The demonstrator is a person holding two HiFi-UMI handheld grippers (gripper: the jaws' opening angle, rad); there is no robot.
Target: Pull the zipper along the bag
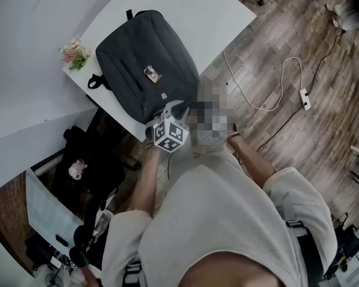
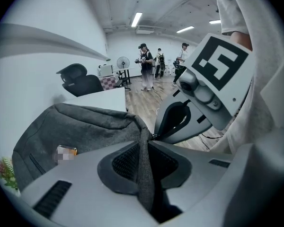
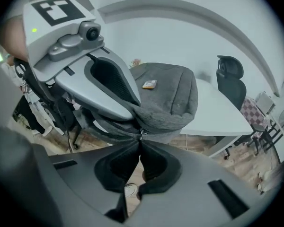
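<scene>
On the white desk (image 1: 221, 17) below me lies the grey bag (image 1: 137, 58), flat on its back, with its near end at the desk edge closest to me. My two grippers meet at that near end, almost tip to tip. My left gripper (image 2: 143, 150) comes in from my left side, its marker cube facing up in the head view, and my right gripper (image 3: 140, 148) reaches in just beside it. A small bunch of pink flowers (image 1: 75, 54) sits at the desk's far left corner, well apart from the bag. My left jaws stand narrow, clamped on an upright fold of the bag's grey fabric (image 2: 143, 174) that runs between the dark pads. My right jaws are pressed nearly together, and at their very tips they pinch the small metal zipper pull (image 3: 141, 135), which hangs at the bag's near edge right where the fabric bunches.
</scene>
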